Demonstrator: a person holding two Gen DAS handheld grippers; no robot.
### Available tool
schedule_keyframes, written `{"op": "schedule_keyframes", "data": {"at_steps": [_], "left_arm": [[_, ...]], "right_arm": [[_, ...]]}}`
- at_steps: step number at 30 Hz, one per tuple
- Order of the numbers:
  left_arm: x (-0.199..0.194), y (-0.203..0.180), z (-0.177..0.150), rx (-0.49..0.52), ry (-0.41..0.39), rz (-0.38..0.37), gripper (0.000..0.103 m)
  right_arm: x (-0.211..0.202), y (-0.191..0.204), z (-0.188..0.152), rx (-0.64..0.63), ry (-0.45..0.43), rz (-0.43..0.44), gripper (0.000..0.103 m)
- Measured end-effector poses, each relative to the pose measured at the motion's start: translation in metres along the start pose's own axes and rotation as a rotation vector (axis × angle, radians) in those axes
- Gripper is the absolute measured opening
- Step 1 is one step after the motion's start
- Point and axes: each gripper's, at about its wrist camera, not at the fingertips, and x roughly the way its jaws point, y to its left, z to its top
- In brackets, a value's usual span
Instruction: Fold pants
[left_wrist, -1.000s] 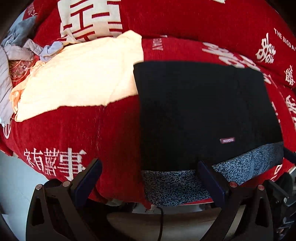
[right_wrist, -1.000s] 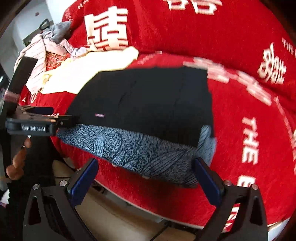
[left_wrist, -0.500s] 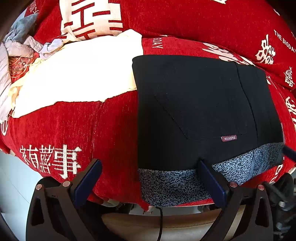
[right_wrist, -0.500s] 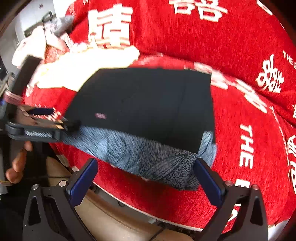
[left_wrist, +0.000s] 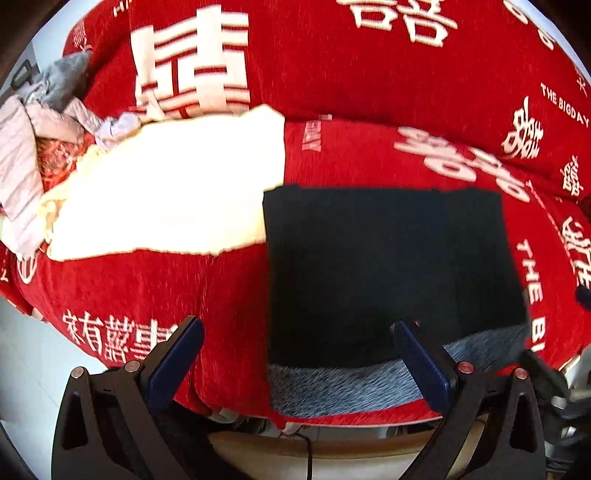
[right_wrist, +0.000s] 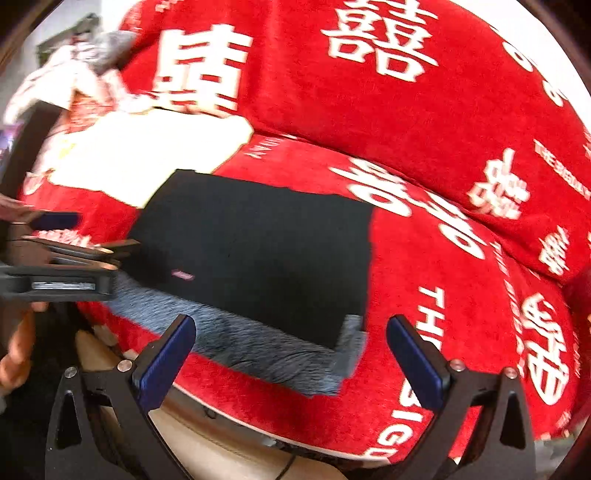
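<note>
Red sofa cover (left_wrist: 369, 74) printed with white characters fills the left wrist view; folded black pants (left_wrist: 388, 266) lie on the near seat edge, right of a cream cloth (left_wrist: 166, 192), the left gripper (left_wrist: 295, 354) spread wide, empty. From the right wrist, the right gripper (right_wrist: 291, 350) hangs equally agape before the pants (right_wrist: 258, 251).

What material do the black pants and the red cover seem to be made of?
Pants: probably smooth matte woven cloth, lying flat with crisp edges; the grey speckled band looks like printed lining, though blurred. Cover: apparently a soft, fuzzy chenille-like textile with white characters woven in.
</note>
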Motion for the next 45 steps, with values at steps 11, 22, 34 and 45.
{"op": "schedule_keyframes", "data": {"at_steps": [11,22,34,45], "left_arm": [[-0.012,-0.016,-0.015,0.015,0.001,-0.06,0.103],[0.012,-0.004,-0.026,-0.04,0.061,-0.055,0.103],[0.001,-0.016,-0.026,0.029,-0.004,0.014,0.103],[-0.002,-0.022,-0.027,0.061,-0.046,0.039,0.103]], "right_arm": [[0.02,-0.006,-0.015,0.234,0.101,0.012,0.103],[0.028,0.001,-0.017,0.196,0.127,-0.038,0.103],[0.031,0.003,-0.018,0.199,0.137,-0.046,0.103],[0.033,0.008,-0.018,0.181,0.136,-0.043,0.103]]}}
